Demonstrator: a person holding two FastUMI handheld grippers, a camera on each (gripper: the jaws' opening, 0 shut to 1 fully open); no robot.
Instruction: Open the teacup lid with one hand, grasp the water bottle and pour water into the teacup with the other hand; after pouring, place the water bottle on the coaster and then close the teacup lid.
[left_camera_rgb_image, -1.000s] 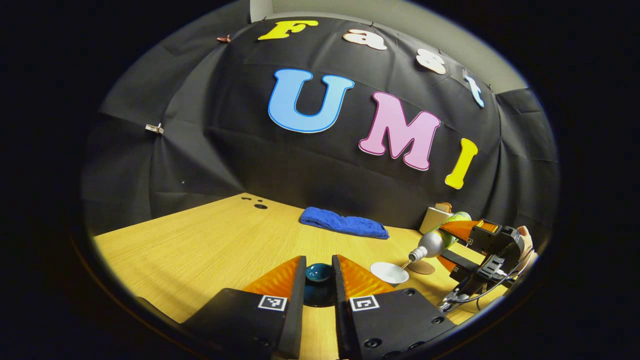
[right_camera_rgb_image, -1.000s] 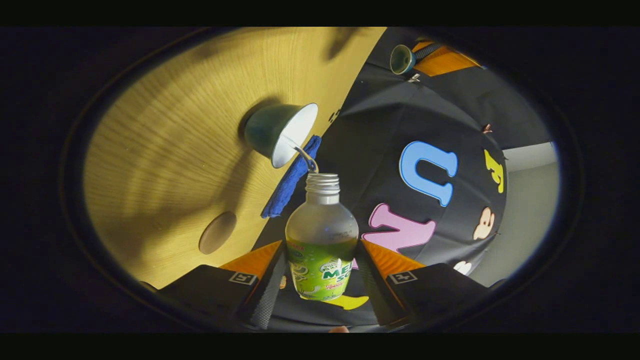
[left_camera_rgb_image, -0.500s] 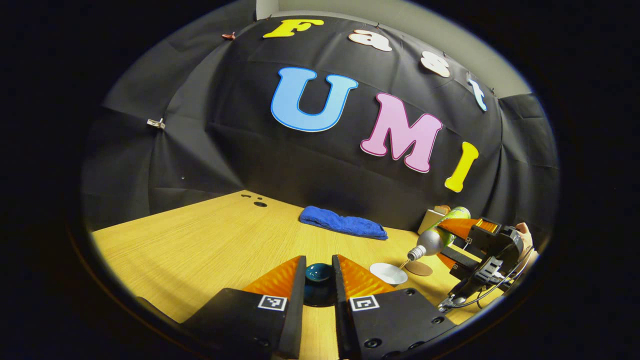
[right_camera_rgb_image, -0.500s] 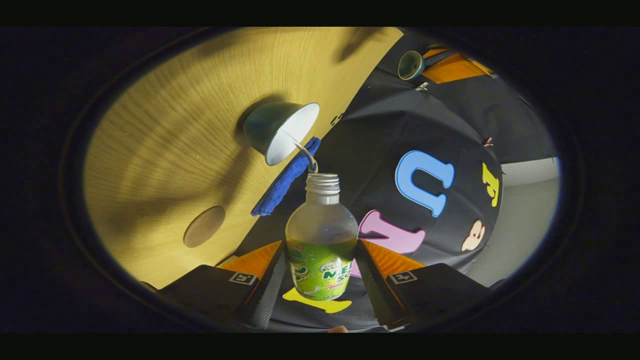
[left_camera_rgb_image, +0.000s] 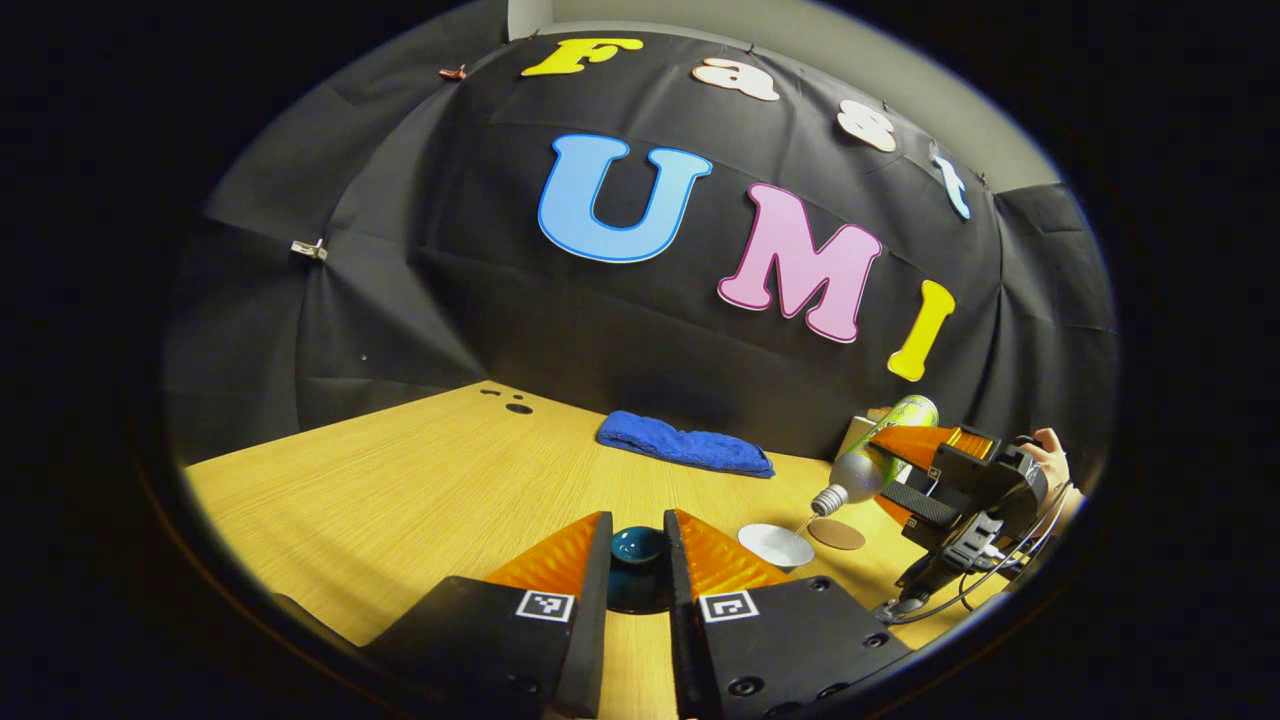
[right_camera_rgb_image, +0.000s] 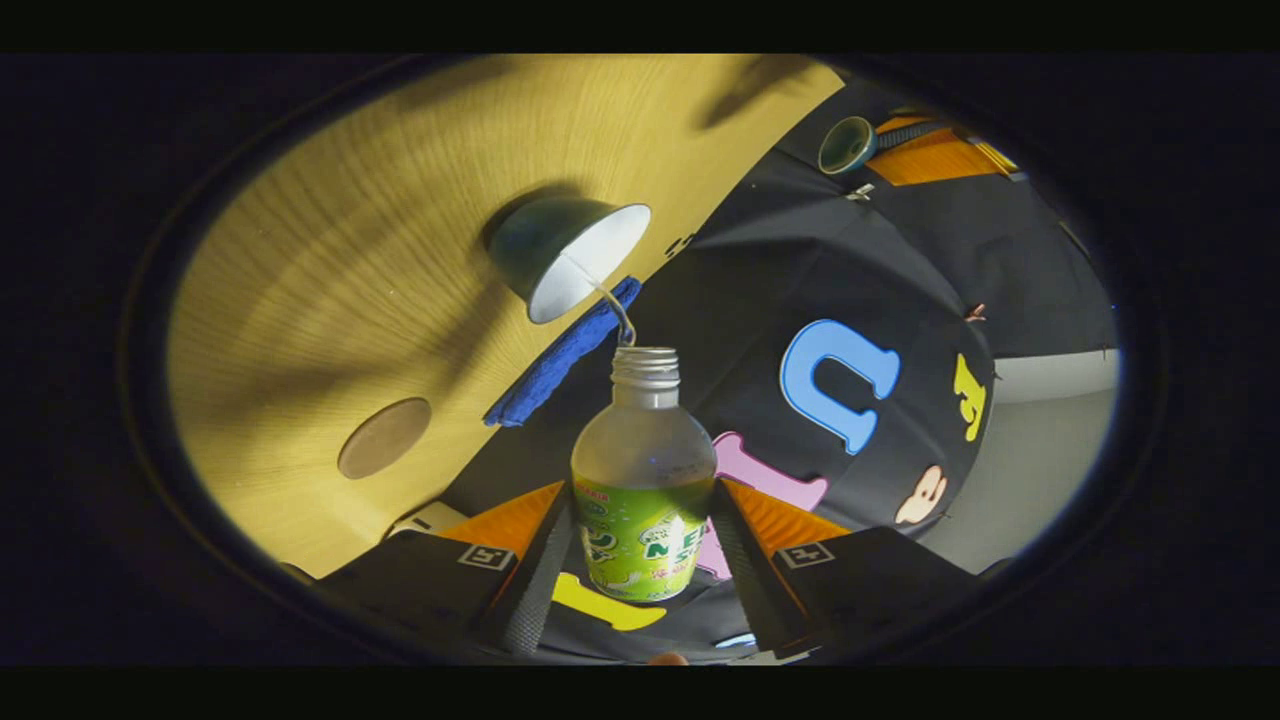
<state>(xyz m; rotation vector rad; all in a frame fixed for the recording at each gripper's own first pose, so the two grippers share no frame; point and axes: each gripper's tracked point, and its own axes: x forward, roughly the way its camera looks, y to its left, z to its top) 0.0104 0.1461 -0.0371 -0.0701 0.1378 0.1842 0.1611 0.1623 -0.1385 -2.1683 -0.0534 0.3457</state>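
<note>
1. The left gripper pinches the lid by its knob between both fingers, above the table.
2. The right gripper clamps the bottle, tipped mouth-down over the cup; a thin stream runs in.
3. The coaster lies just beside the cup, and the cloth behind it.

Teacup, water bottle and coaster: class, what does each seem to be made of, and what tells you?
Teacup: likely glazed ceramic or enamel, dark glossy outside, smooth white inside.
Water bottle: probably clear plastic, translucent body, threaded neck, printed wrap.
Coaster: thin matte brown disc, perhaps cork or wood.
</note>
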